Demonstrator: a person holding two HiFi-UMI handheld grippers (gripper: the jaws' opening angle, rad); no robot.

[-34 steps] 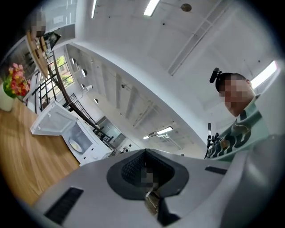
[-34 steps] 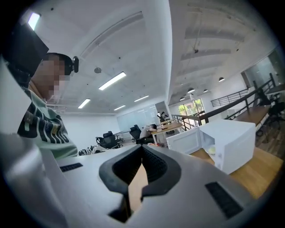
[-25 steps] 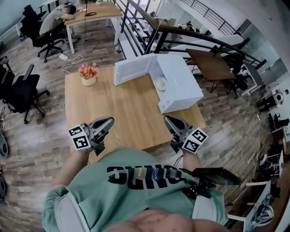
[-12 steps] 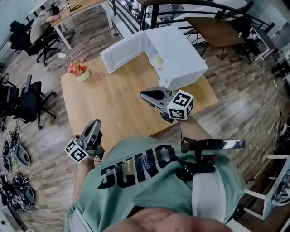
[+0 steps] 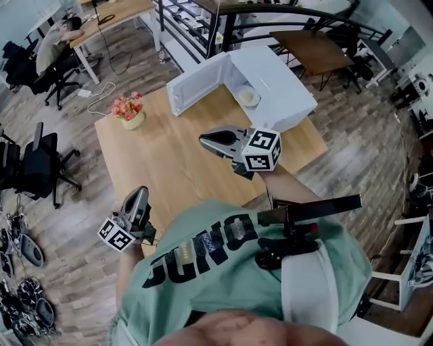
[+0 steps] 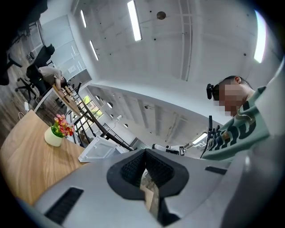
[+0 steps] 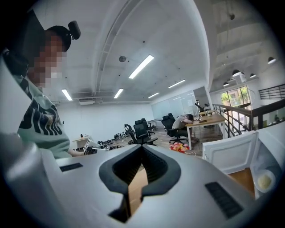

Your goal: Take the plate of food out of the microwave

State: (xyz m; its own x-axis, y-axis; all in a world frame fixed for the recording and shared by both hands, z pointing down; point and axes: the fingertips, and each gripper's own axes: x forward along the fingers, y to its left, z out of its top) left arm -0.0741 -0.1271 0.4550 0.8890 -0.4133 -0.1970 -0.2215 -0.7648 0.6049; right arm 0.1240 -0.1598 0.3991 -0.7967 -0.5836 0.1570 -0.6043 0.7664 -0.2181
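Observation:
The white microwave (image 5: 281,84) stands at the table's far right corner with its door (image 5: 198,84) swung open to the left. Inside it sits a plate of pale food (image 5: 247,96), also seen in the right gripper view as the plate (image 7: 264,181) at the far right. My right gripper (image 5: 203,139) hovers over the middle of the table, pointing left, shut and empty, well short of the microwave. My left gripper (image 5: 141,192) hangs at the table's near left corner, shut with nothing in it. Both gripper views look upward at the ceiling.
A pot of pink flowers (image 5: 130,111) stands at the far left of the wooden table (image 5: 162,169). Black office chairs (image 5: 34,169) are to the left. A stair railing (image 5: 203,20) and another desk (image 5: 108,13) lie beyond the table.
My right gripper has lifted from the table's near edge to over its middle and turned to point left. The left gripper has dropped back toward the near left corner.

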